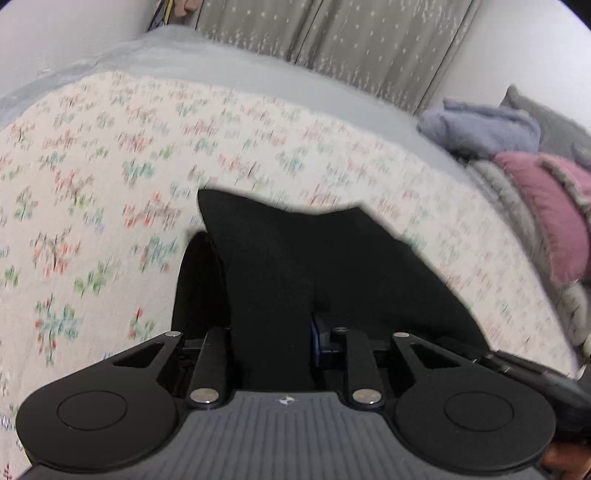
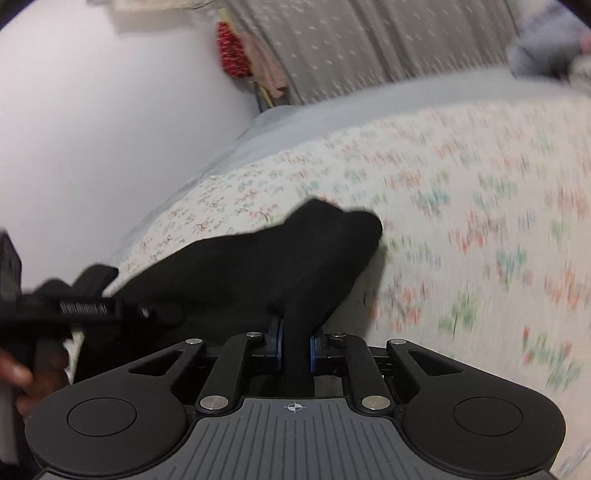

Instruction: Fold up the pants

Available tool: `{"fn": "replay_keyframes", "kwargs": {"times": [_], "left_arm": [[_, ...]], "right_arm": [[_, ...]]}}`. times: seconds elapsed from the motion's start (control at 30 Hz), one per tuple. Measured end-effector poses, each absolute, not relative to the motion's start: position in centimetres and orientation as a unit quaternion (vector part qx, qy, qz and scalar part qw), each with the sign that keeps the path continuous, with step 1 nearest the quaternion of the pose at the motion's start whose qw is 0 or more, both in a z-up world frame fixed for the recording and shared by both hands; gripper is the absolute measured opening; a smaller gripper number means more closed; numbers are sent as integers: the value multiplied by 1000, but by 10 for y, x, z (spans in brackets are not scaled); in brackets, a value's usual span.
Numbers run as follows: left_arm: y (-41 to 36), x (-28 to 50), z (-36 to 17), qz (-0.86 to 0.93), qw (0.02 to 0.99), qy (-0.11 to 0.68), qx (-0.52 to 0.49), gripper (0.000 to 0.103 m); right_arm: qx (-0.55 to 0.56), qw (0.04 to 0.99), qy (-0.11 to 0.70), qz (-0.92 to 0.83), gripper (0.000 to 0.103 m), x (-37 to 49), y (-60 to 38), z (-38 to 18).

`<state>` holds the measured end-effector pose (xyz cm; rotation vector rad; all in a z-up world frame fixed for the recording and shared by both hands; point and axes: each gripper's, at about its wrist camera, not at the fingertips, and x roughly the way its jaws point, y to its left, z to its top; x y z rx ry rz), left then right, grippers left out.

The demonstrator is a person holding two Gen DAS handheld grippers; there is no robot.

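Observation:
The black pants [image 1: 295, 251] hang in a raised fold over the floral bedspread [image 1: 110, 177]. My left gripper [image 1: 273, 332] is shut on a thick bunch of that cloth; one blue pad [image 1: 318, 339] shows, the other is buried under the fabric. In the right wrist view the pants [image 2: 258, 266] rise to a peak, and my right gripper [image 2: 295, 345] is shut on a thin pinch of them between both blue pads [image 2: 276, 343]. The left gripper's body [image 2: 88, 310] and a hand [image 2: 22, 373] sit at the left edge, close to the same cloth.
A pink cushion [image 1: 543, 206], a lavender blanket [image 1: 480, 129] and grey pillows [image 1: 554, 122] pile up at the right end of the bed. Grey curtains [image 1: 332, 33] hang behind it. A white wall [image 2: 92, 129] runs along the bed's far side.

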<state>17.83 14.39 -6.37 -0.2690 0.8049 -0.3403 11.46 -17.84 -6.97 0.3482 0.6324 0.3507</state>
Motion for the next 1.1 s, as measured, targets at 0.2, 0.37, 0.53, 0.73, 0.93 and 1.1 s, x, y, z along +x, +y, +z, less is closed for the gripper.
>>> {"fn": "replay_keyframes", "kwargs": {"times": [0.2,0.37,0.53,0.73,0.93,1.1], "left_arm": [[125,204,-39,-185,902,354,-166,24],[96,229,-30,-199,901,334,-192,24],[75,252,-34,-199,902,322,-207,24],[46,286,-98,-187,867,419,-196,40],[41,276,-99,-180,877,409,-176,55],[56,281,-102,-181,868,413,-209,50]], "right_arm": [[102,944,269,164,12,135,-193,-23],[47,960,228,157,12,154,-216,6],[15,966,197,167,12,178,-239,10],[78,931,346,84,21,232,-269,-63],[172,906,385,41,28,241,-316,-92],[227,879,411,81,32,243,-320,-108]]}}
